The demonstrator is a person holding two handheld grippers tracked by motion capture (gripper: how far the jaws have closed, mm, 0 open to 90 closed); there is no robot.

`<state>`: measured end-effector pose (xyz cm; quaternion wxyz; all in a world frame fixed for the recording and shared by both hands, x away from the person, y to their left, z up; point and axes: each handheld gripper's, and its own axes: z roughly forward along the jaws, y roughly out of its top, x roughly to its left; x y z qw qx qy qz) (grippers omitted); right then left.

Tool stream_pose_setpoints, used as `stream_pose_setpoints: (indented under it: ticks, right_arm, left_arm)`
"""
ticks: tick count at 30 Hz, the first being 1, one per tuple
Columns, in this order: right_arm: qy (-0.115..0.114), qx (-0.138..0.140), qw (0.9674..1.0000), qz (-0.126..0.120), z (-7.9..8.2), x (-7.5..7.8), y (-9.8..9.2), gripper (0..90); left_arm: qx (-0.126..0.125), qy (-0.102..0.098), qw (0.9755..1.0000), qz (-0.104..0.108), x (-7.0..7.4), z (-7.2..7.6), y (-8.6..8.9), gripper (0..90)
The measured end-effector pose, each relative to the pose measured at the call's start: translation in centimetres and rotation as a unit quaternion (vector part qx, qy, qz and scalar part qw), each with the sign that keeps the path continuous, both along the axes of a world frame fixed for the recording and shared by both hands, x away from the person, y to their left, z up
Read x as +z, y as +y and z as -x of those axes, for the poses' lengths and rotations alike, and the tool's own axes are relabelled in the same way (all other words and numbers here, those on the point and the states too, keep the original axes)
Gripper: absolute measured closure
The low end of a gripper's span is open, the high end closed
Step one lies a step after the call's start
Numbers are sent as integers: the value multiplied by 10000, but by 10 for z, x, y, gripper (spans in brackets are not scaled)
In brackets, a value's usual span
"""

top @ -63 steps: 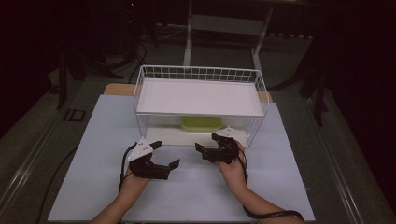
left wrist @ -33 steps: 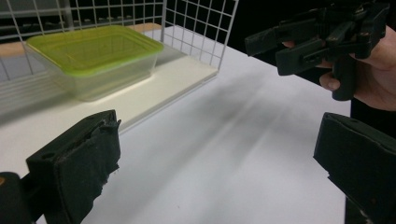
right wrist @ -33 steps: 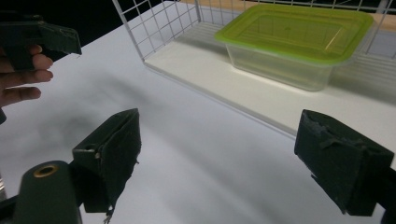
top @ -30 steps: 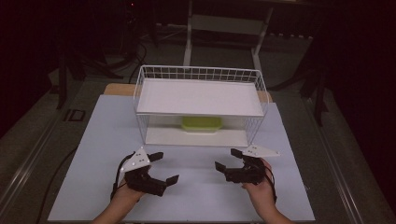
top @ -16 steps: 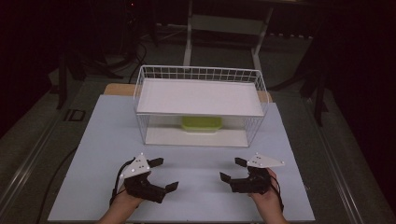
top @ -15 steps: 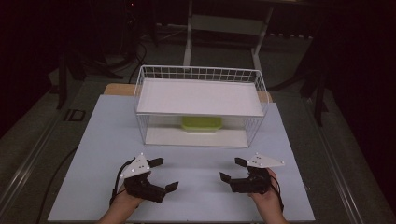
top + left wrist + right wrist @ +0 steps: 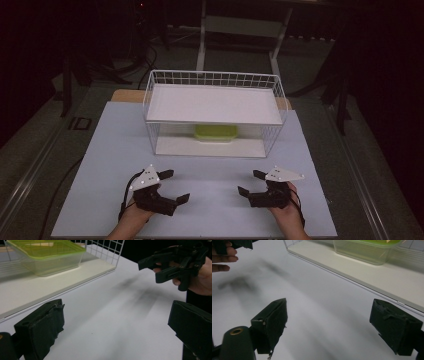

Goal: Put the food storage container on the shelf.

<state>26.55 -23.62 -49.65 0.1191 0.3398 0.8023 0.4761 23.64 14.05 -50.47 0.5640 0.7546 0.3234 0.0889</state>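
A clear plastic box with a green lid (image 7: 216,132) lies on the lower shelf of a white wire rack (image 7: 215,79); it also shows in the left gripper view (image 7: 47,255) and the right gripper view (image 7: 364,248). My left gripper (image 7: 177,186) rests low over the white table near the front edge, open and empty (image 7: 117,327). My right gripper (image 7: 248,182) sits opposite it, also open with nothing between its jaws (image 7: 332,325). Both point inward and toward the rack, well short of it. The right gripper (image 7: 175,262) appears at the far right of the left gripper view.
The rack's flat white upper shelf (image 7: 212,104) covers the box from above; its front is open. The white tabletop (image 7: 110,150) stretches around the rack. A fingertip of the other hand (image 7: 222,258) shows top left. Dark floor and stand legs lie beyond.
Both grippers have pulled back from the rack's front toward the table's near edge and spread apart. They stayed open and empty. The box has not moved.
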Motion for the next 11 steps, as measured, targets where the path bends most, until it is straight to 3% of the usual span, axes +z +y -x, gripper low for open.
stream_pose_setpoints:
  ticks: [11]
  right_arm:
    - [57,-31,10000,24,-6,-4,-3,147]
  left_arm:
    - [59,-6,10000,3,-1,-1,0,10]
